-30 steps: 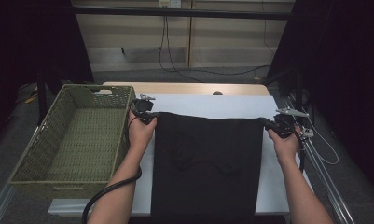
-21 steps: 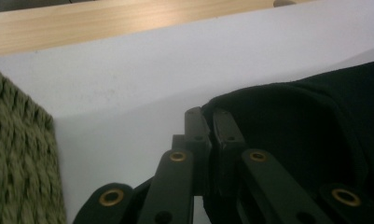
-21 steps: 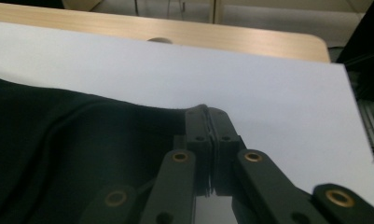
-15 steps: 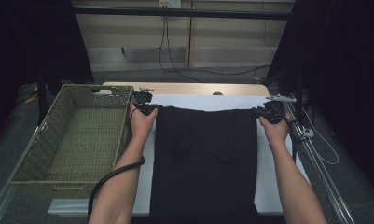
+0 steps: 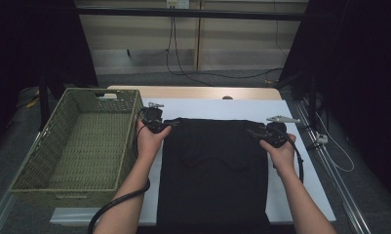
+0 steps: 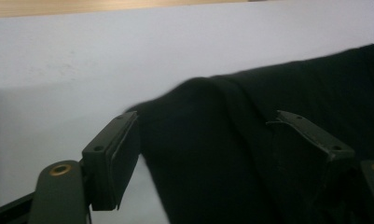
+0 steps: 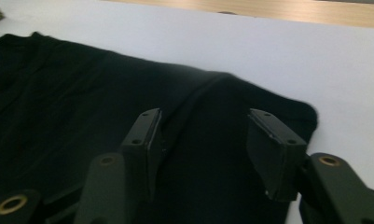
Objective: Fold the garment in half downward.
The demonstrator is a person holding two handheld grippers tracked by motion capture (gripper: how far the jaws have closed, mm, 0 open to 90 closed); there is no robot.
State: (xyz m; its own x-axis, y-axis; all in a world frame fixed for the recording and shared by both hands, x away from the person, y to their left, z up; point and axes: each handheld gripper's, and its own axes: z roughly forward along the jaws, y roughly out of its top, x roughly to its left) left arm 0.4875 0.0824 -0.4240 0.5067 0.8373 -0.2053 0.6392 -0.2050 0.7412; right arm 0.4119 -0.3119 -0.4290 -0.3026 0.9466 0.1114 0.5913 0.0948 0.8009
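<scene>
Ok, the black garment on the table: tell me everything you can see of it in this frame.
The black garment is a soft, matte dark fabric lying flat on the white table, roughly rectangular, with its near end reaching the table's front edge. Its far edge runs straight across, with faint creases in the middle. The left gripper sits at its far left corner and the right gripper at its far right corner; both gripper views show open jaws straddling slightly raised cloth. The wicker basket stands to its left, apart from it.

a green woven basket (image 5: 76,146) sits at frame left beside a white table (image 5: 222,109); cables (image 5: 183,53) hang against the pale wall at upper centre, black curtains (image 5: 349,73) flanking both sides.
</scene>
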